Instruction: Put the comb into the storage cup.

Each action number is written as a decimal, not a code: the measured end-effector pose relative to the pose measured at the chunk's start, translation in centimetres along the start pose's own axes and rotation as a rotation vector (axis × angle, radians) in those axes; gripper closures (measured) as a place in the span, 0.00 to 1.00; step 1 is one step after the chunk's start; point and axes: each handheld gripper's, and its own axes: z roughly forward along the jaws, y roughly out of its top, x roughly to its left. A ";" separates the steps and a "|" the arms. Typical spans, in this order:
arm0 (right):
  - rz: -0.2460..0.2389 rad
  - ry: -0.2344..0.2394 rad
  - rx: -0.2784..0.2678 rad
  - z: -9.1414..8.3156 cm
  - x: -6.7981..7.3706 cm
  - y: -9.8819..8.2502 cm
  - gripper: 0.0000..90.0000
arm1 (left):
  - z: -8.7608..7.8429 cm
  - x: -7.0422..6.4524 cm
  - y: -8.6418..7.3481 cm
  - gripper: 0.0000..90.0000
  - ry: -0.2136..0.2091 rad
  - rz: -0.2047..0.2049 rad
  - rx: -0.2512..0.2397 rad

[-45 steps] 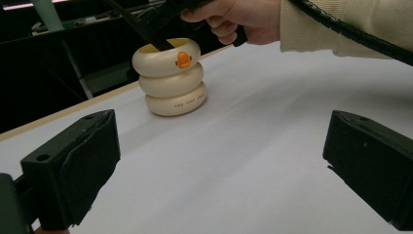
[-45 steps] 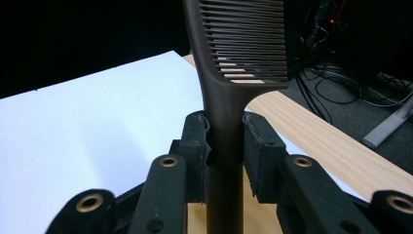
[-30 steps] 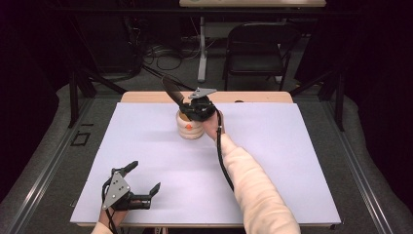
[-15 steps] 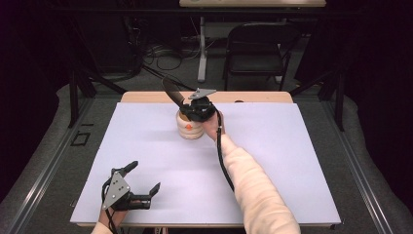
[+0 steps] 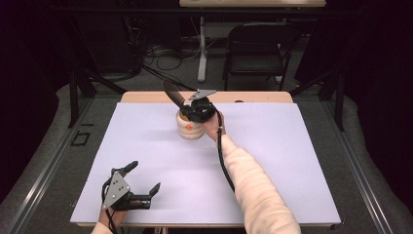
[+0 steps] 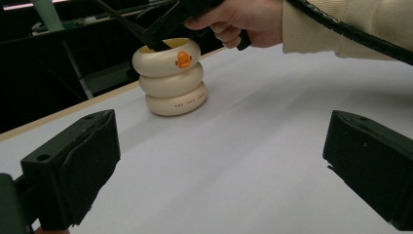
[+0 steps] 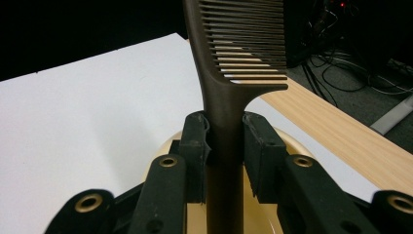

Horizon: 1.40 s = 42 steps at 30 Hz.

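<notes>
A cream holder made of three stacked rings, with a small orange mark, stands near the far middle of the white table. My right gripper hovers over its mouth, shut on the handle of a dark brown comb. The comb's toothed end points up and away to the left, and its handle end reaches into the holder. In the right gripper view the comb sits clamped between the pads above the holder's rim. My left gripper rests open at the front left, holding nothing; the holder lies ahead of it.
A bare wooden strip runs along the table's far edge. Behind it stand a black chair and a white post, with cables on the floor. A cable trails from the right gripper along the cream sleeve.
</notes>
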 end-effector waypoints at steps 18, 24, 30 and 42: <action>0.000 0.002 0.030 0.2 0.1 -0.3 0.79 | 0.0 0.0 0.0 0.00 0.000 0.000 0.000; -0.003 -0.002 0.045 0.3 0.1 -0.3 0.79 | 0.0 0.0 0.0 0.00 0.000 0.000 -0.001; -0.008 -0.006 0.053 0.4 0.1 -0.3 0.79 | 0.0 0.0 0.0 0.00 0.000 0.001 0.000; 0.006 -0.010 0.071 0.2 -0.3 -0.5 0.77 | 0.0 0.0 0.0 0.00 -0.001 0.000 0.001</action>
